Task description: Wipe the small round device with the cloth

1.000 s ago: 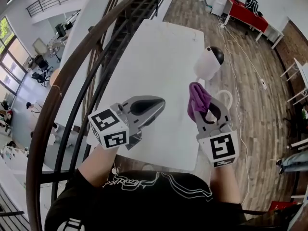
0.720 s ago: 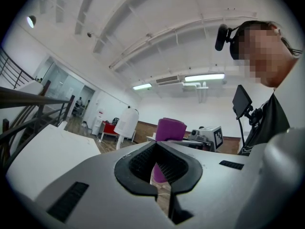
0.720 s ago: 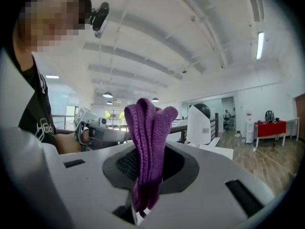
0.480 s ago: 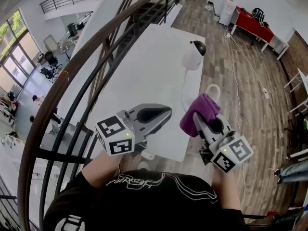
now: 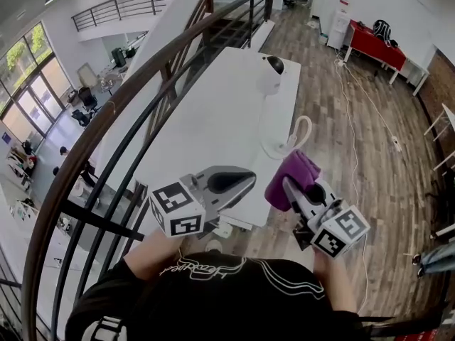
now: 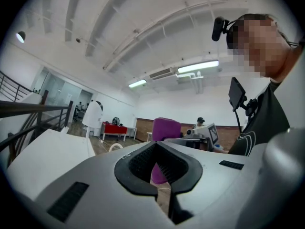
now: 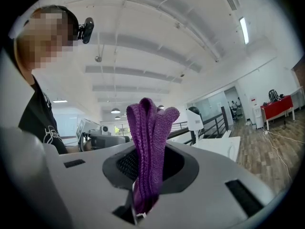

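Observation:
The small round device, white with a black face, stands at the far right of the white table. It also shows as a small shape far off in the left gripper view and the right gripper view. My right gripper is shut on a folded purple cloth, held off the table's near right corner, well short of the device. The cloth stands up between its jaws. My left gripper hovers over the near table edge, shut and empty, pointing at the cloth.
A white cable runs from the device and loops over the table's right edge. A dark stair railing curves along the left. Wooden floor lies to the right, with a red table far off.
Both grippers have drawn back toward the person. The cloth, close beside the device a second ago, is now off the near table corner, far from it.

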A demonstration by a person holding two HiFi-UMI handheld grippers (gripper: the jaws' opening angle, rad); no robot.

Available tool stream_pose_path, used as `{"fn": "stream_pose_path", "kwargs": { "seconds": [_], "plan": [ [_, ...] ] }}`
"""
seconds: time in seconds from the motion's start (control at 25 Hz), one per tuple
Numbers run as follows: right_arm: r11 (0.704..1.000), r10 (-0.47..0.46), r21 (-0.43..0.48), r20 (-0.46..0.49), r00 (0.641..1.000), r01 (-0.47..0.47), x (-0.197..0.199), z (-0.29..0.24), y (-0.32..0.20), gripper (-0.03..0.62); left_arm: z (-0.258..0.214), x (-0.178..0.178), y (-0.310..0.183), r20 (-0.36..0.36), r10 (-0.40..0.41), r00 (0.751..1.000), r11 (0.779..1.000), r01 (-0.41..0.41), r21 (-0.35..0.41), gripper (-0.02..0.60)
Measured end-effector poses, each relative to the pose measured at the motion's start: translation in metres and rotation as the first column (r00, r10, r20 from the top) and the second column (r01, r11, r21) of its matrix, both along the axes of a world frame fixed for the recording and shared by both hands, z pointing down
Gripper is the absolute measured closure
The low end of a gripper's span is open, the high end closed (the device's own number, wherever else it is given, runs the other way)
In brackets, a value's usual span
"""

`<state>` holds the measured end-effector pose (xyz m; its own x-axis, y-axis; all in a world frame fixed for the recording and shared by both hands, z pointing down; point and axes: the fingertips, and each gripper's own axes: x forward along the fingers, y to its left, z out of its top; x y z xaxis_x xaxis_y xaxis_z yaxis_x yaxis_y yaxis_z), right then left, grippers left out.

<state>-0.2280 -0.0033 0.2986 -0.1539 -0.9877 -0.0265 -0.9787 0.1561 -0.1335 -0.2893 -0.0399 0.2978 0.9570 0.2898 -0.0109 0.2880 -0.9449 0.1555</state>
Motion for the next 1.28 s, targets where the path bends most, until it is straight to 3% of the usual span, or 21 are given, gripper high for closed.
{"fn": "stream_pose_path", "kwargs": {
  "seconds": [0.32, 0.48, 0.72, 1.04, 1.28],
  "plan": [
    [0.999, -0.043, -0.025, 0.019, 0.999, 0.044, -0.004, 0.005, 0.025, 0.533, -0.006, 0.003, 0.025, 0.002, -0.031, 1.0, 0.999, 0.031, 0.023, 0.574],
    [0.999, -0.048, -0.021, 0.022, 0.999, 0.049, -0.014, 0.01, 0.033, 0.533, -0.003, -0.005, 0.036, 0.005, -0.039, 0.999, 0.997, 0.039, 0.073, 0.574],
    [0.998, -0.05, -0.022, 0.019, 0.999, 0.051, 0.008, 0.007, 0.033, 0.533, -0.009, 0.019, 0.036, 0.002, -0.046, 0.999, 0.996, 0.045, 0.076, 0.575],
    [0.999, -0.043, -0.008, 0.017, 0.999, 0.043, -0.029, 0.004, 0.065, 0.533, -0.011, -0.018, 0.066, -0.004, -0.04, 0.999, 0.997, 0.04, 0.073, 0.574],
    [0.999, -0.042, -0.016, 0.022, 0.999, 0.043, -0.032, 0.01, 0.062, 0.533, -0.005, -0.02, 0.064, 0.004, -0.037, 0.999, 0.997, 0.037, 0.066, 0.574]
  ]
}}
